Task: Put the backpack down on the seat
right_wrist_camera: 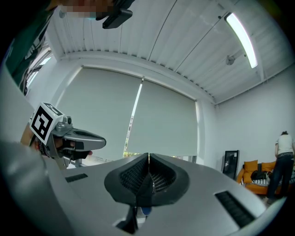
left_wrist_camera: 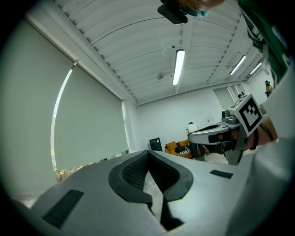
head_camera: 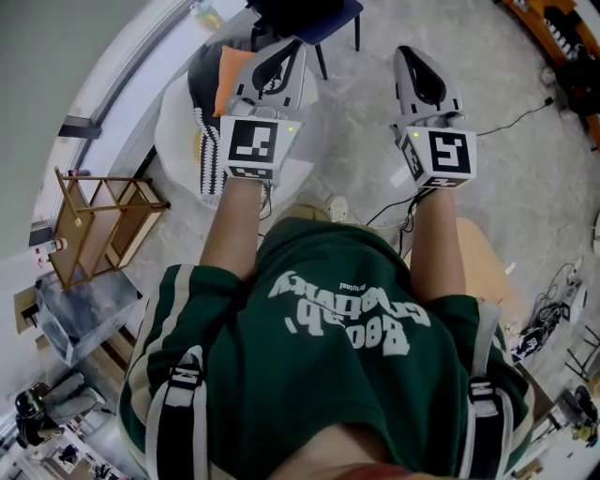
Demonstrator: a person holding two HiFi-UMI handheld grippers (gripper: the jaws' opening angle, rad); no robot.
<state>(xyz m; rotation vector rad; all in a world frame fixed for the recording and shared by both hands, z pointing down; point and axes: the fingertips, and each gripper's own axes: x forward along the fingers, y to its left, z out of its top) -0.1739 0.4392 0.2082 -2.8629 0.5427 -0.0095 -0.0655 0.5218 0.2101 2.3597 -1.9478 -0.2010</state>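
1. The left gripper (head_camera: 292, 45) and right gripper (head_camera: 405, 52) are closed, holding nothing.
2. The backpack (head_camera: 184, 412) hangs on the person's shoulders, behind both grippers.
3. The seat (head_camera: 333, 21) is ahead, nearer the left gripper.

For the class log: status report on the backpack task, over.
Left gripper and right gripper shut, empty. Backpack straps on shoulders. Blue chair ahead, white table beside it.
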